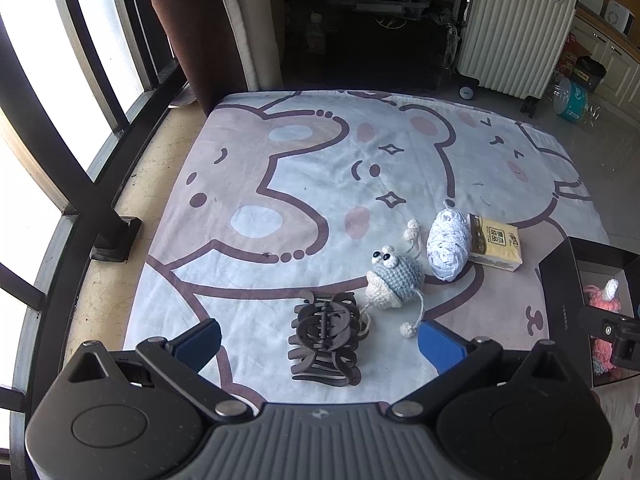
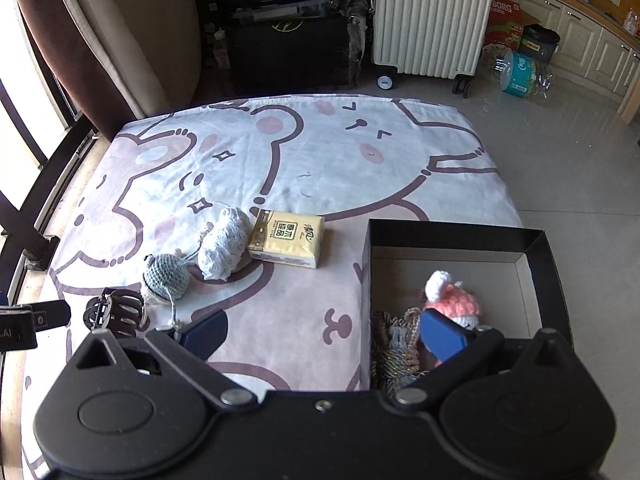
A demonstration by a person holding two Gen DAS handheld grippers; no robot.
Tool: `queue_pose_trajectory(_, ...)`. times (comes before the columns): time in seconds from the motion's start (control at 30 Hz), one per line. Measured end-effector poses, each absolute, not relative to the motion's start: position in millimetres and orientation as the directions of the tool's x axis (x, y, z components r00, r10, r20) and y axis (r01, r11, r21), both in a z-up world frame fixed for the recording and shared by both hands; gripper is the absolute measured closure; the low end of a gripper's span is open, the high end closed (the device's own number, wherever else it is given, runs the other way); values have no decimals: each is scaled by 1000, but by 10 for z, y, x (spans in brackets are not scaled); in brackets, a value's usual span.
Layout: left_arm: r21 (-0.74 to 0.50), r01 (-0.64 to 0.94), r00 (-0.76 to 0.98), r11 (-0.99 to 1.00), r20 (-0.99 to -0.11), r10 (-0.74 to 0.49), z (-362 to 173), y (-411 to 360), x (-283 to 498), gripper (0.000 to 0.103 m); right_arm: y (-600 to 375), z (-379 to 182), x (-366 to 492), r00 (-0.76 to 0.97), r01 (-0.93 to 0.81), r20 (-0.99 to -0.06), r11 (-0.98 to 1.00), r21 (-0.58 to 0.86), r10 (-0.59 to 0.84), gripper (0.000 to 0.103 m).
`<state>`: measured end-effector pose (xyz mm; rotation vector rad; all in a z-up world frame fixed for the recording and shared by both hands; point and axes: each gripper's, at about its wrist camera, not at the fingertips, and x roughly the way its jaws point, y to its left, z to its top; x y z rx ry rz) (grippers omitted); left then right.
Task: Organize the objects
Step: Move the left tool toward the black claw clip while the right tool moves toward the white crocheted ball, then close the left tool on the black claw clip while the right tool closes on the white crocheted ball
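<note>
— Cartoon bears cover the blanket (image 1: 320,152) spread over the table, with a white suitcase (image 2: 430,16) and a dark curtain (image 1: 192,32) behind it. What lies on it?

— Four loose things in a rough line. A dark hair claw clip (image 1: 325,340) lies nearest the left gripper (image 1: 320,340), sitting between its blue pads (image 1: 440,344) without touching either. Just past it is a grey-blue crochet creature (image 1: 394,280) with googly eyes, then a white ball of yarn (image 1: 448,244), then a yellow tissue pack (image 2: 288,242) touching the yarn.

— And the tongs?

— The left ones stand wide, hovering over the clip, gripping nothing. The right gripper (image 2: 320,336) is spread wide too and empty; one finger is over the blanket, the other over the black box (image 2: 456,232).

— What is in the box?

— A pink-and-white crochet piece (image 2: 452,300) toward its middle, and a bundle of gold-and-grey cord (image 2: 394,344) against its near left wall. The box sits on the right side of the blanket, well apart from the clip.
</note>
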<state>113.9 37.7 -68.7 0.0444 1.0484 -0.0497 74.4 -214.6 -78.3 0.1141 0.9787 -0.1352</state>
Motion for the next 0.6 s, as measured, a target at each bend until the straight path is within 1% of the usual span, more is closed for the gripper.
queue_pose_trajectory(0.6, -10, 44, 504, 999, -863, -31, -687, 485, 1174, 0, -2058, -766, 790, 560, 147, -827, 988, 42, -48, 0)
